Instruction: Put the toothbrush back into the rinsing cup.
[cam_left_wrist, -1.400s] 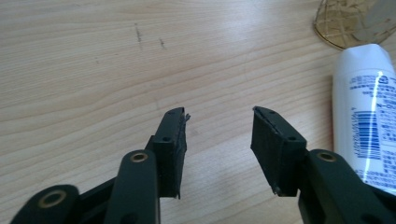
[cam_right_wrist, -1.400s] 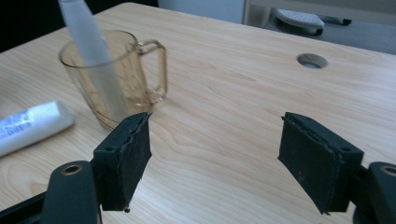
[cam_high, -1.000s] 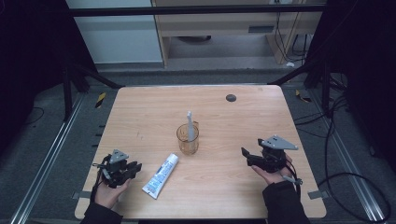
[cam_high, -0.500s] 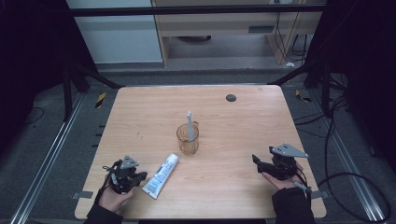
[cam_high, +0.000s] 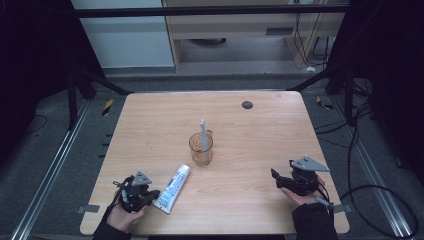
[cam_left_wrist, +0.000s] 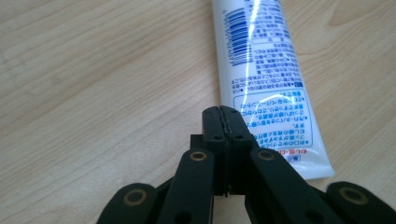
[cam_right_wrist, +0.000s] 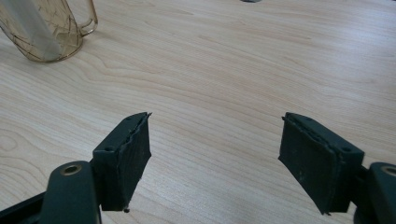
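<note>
A white toothpaste tube (cam_high: 173, 187) with blue print lies flat on the wooden table (cam_high: 250, 130) near the front left; the left gripper view has this tube (cam_left_wrist: 261, 70) running up and away. My left gripper (cam_high: 151, 196) rests just left of the tube's crimped end, jaws pressed together with nothing between them (cam_left_wrist: 225, 114). An amber glass mug (cam_high: 201, 148) stands mid-table with a white toothbrush (cam_high: 203, 131) upright in it. My right gripper (cam_high: 275, 175) sits low at the front right, jaws wide apart over bare wood (cam_right_wrist: 215, 140), the mug (cam_right_wrist: 46, 28) far to its upper left.
A small dark round spot (cam_high: 247, 104) marks the table's far right part. Black frame rails, cables and a pale cabinet surround the table. Bare wood stretches between mug and right gripper.
Both hands have drawn back toward the table's front edge. The left gripper has shifted right, closer to the tube's end. Mug, toothbrush and tube have not moved.
</note>
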